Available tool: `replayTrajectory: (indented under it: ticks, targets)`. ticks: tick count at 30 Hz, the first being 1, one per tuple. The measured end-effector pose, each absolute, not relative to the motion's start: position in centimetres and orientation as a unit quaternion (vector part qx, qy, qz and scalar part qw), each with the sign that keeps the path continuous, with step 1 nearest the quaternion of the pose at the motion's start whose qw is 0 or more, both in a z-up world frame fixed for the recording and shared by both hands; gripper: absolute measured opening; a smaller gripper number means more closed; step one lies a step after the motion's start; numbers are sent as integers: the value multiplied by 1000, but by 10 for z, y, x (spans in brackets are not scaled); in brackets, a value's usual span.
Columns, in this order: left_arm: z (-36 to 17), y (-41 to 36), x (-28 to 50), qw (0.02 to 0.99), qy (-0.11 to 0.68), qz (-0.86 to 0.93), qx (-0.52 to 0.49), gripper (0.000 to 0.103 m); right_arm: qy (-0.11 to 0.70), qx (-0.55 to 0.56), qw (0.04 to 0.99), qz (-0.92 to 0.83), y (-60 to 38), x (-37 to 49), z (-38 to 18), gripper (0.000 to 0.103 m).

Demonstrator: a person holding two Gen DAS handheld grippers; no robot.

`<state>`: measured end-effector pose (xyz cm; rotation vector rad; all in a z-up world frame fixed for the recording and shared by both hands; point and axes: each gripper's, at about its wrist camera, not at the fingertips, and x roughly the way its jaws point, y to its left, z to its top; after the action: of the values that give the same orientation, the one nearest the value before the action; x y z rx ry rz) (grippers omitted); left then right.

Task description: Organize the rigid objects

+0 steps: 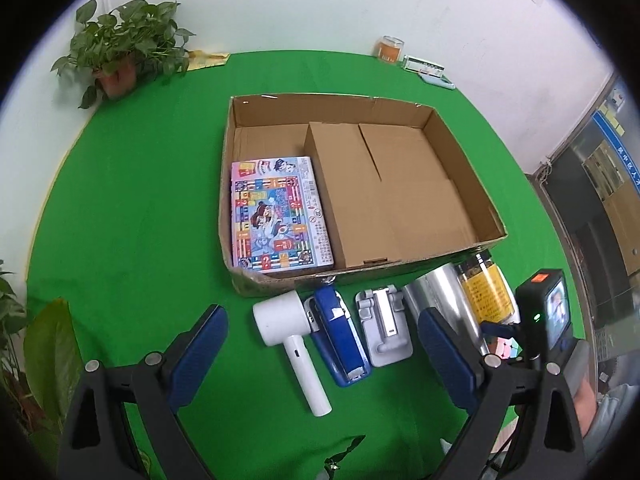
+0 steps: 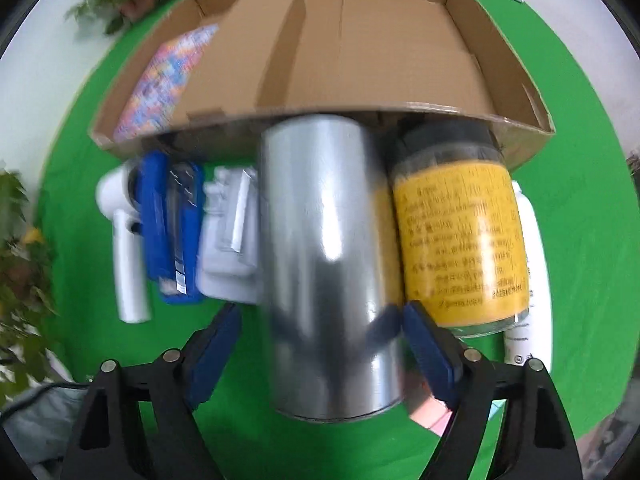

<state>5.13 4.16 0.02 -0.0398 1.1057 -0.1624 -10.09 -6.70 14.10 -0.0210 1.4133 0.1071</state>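
Observation:
An open cardboard box (image 1: 464, 184) stands on the green table and holds a colourful board game box (image 1: 280, 216) and a plain brown carton (image 1: 360, 196). A row lies in front of it: white hair dryer (image 1: 288, 328), blue stapler (image 1: 340, 340), grey stand (image 1: 384, 324), silver can (image 2: 324, 264), yellow-labelled jar (image 2: 460, 240). My left gripper (image 1: 322, 314) hangs open above the dryer and stapler, holding nothing. My right gripper (image 2: 322, 310) points down over the silver can, which lies between its blue pads. A gap shows at the left pad.
A white bottle (image 2: 534, 280) lies right of the jar, and a pastel cube (image 1: 506, 346) sits near it. At the table's back are a potted plant (image 1: 120, 52), an orange jar (image 1: 390, 49) and small packets. Leaves (image 1: 48, 356) crowd the near left edge.

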Motion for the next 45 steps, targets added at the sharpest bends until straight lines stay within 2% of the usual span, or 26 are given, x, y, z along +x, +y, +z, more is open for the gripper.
replayTrajectory:
  ticks: [8,14,15,17,19,24,28,33,36,40,45]
  targets:
    - [-3,28,48,842,533,-80,-18,96,647,-22,760,62,-77,-132,129,79]
    - [-31,3,44,800,576,-156,-59,96,679,-8,728,87,-86,-189,139,82]
    - [-37,-2,43,788,587,-173,-67,96,687,11,717,114,-87,-201,139,83]
    - [-54,-15,41,759,610,-209,-83,96,678,30,721,139,-89,-217,147,99]
    - [-72,-28,38,732,632,-235,-94,96,656,30,743,131,-95,-229,158,102]
    - [-121,-50,28,682,679,-249,-107,96,654,136,736,111,-122,-225,151,101]
    - [-156,-44,18,657,717,-209,-104,95,683,138,699,162,-97,-221,121,85]
    - [-174,-17,2,645,742,-133,-122,94,687,185,657,248,-72,-213,99,85]
    - [-186,1,-5,634,753,-95,-148,89,686,211,637,281,-61,-203,89,86]
    - [-175,27,-12,645,736,-45,-201,88,691,190,624,312,-49,-201,91,84]
    - [-131,56,-15,685,687,-19,-242,88,688,140,628,336,-54,-187,113,84]
